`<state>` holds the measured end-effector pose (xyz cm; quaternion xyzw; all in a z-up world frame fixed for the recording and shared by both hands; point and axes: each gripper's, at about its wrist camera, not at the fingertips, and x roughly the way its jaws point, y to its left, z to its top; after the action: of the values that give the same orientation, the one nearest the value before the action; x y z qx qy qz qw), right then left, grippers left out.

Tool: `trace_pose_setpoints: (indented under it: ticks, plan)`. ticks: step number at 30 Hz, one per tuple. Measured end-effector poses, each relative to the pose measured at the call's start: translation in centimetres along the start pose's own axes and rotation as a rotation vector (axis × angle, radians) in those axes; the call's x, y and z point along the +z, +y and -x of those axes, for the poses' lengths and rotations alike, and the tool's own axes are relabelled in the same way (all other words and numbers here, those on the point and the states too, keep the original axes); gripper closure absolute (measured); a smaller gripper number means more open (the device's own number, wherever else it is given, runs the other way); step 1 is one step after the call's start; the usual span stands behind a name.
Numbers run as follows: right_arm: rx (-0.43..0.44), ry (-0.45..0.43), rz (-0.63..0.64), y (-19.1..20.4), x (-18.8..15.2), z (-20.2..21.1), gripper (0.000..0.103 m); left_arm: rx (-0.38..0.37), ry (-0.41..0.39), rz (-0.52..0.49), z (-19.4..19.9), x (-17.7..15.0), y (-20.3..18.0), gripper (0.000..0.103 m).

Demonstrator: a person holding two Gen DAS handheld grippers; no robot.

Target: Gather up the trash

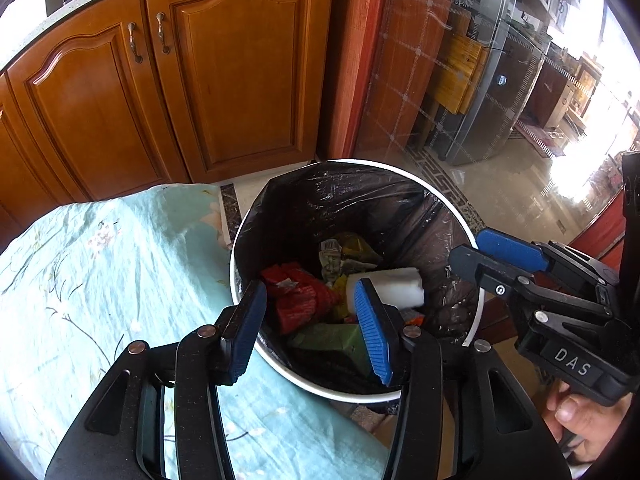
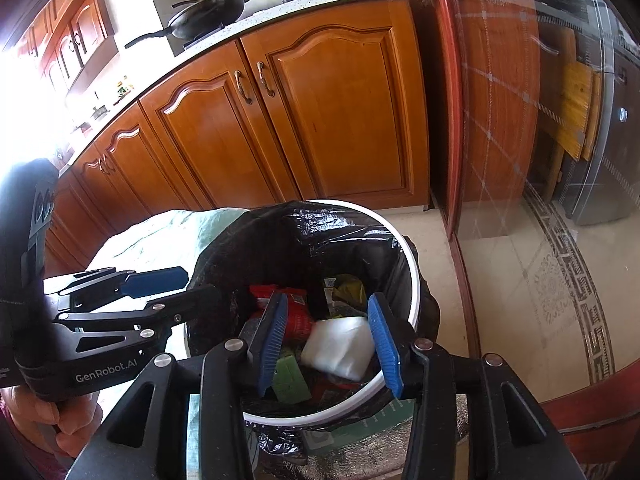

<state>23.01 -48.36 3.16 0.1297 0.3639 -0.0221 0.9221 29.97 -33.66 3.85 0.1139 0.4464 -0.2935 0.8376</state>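
At the left, a table draped in a pale blue floral cloth is standing just beside a white trash bin lined with a black bag. The left gripper is angling steeply downward over the near rim of the bin, its blue-padded jaws standing partly apart with nothing between them; below the gap, inside the bin, a red wrapper, a green carton, a yellow-green packet and a white foam block are lying piled together. Seen from the right wrist camera, the hand gripping the left tool is curling around its handle at the lower left edge. Further right, the right gripper is also tilting down over the bin, its jaws likewise partly open and holding nothing, with the white foam block visible beneath the gap but well down in the bag. At the far right of the left wrist view, the fingers of the other hand are wrapping under the right tool's black handle. Behind, wooden cabinet doors are facing the bin.
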Motion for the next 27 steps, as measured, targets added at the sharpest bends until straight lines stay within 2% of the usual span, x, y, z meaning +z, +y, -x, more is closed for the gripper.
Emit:
trace_pose_setpoints:
  ticks: [8, 14, 16, 18, 20, 24, 27]
  plan:
    - [0.013, -0.012, -0.006, 0.5, -0.6, 0.7, 0.059, 0.005, -0.013, 0.045, 1.3, -1.6, 1.5, 0.057]
    - [0.042, -0.031, -0.037, 0.9, -2.0, 1.6, 0.056, -0.002, -0.030, 0.089, 2.7, -4.0, 2.4, 0.056]
    - [0.055, -0.041, -0.045, 1.2, -2.6, 2.0, 0.053, -0.006, -0.038, 0.106, 3.2, -4.9, 2.7, 0.055]
    - [0.070, -0.052, -0.056, 1.5, -3.2, 2.5, 0.042, -0.010, -0.048, 0.129, 3.8, -5.8, 3.1, 0.052]
    - [0.085, -0.070, -0.068, 1.8, -3.8, 3.1, 0.036, -0.014, -0.059, 0.155, 4.5, -6.8, 3.4, 0.044]
    - [0.105, -0.115, -0.088, 2.6, -5.3, 4.5, 0.026, -0.016, -0.101, 0.203, 6.3, -9.3, 4.1, 0.042]
    - [0.108, -0.157, -0.103, 3.3, -6.7, 5.7, 0.026, -0.011, -0.146, 0.222, 7.9, -11.2, 4.3, 0.041]
